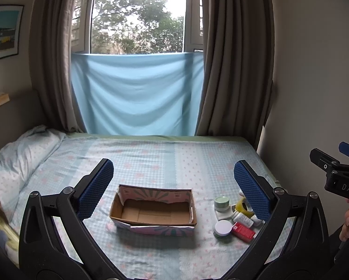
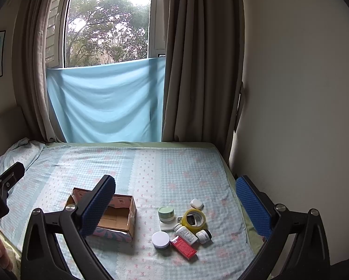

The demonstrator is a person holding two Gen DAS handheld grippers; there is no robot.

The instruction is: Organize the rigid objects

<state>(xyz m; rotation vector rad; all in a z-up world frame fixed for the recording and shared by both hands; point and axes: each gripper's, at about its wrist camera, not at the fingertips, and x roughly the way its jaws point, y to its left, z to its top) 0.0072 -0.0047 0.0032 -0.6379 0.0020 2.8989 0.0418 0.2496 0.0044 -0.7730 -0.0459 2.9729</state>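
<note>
An open empty cardboard box (image 1: 153, 212) sits on the bed; it also shows in the right wrist view (image 2: 118, 219). To its right lies a pile: a green jar (image 2: 166, 213), a white-lidded jar (image 2: 160, 239), a red box (image 2: 183, 248), a yellow tape roll (image 2: 194, 219), a white pill bottle (image 2: 186, 233), a small white bottle (image 2: 204, 236) and a white earbud case (image 2: 196, 203). My left gripper (image 1: 173, 186) is open and empty above the box. My right gripper (image 2: 175, 198) is open and empty above the pile.
The bed (image 2: 151, 163) has a blue checked sheet, with a pillow (image 1: 22, 154) at the left. The wall (image 2: 291, 93) runs along the bed's right edge. Curtains (image 1: 232, 70) and a blue cloth (image 1: 137, 93) hang at the window behind.
</note>
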